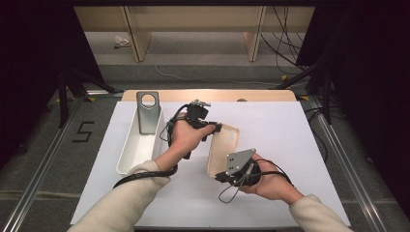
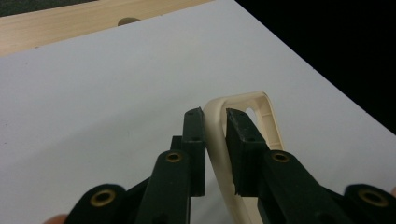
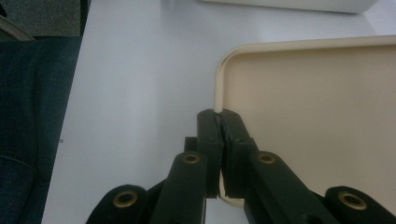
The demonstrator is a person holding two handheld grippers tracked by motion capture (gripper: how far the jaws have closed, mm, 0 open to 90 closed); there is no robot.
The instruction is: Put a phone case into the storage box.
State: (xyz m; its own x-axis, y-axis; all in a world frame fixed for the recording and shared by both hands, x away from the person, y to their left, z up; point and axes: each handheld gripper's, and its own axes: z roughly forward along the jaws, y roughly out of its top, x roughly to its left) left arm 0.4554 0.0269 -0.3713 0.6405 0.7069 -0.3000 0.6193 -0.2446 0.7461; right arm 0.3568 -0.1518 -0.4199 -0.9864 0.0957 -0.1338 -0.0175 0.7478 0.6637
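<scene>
Right hand-held gripper (image 1: 218, 177) clamps beige tray (image 1: 227, 140) near corner; left hand-held gripper (image 1: 217, 127) clamps far rim.

1. One beige tray (image 1: 227, 145), on the table (image 1: 280, 125).
2. One white oblong bin (image 1: 138, 145).
3. One grey metal bracket (image 1: 147, 113) with a round hole.
4. Two grippers: left gripper (image 1: 215, 128), right gripper (image 1: 218, 176).

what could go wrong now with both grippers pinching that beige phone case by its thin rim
1. The left gripper pinches only the thin curved rim of the beige plastic phone case; a pull could let the rim slip out of the jaws.
2. The right gripper clamps the opposite corner edge, so pulling the hands apart or twisting could bend or crack the shell.
3. If the case swings left, it could knock the grey metal stand leaning in the white oblong tray.
</scene>
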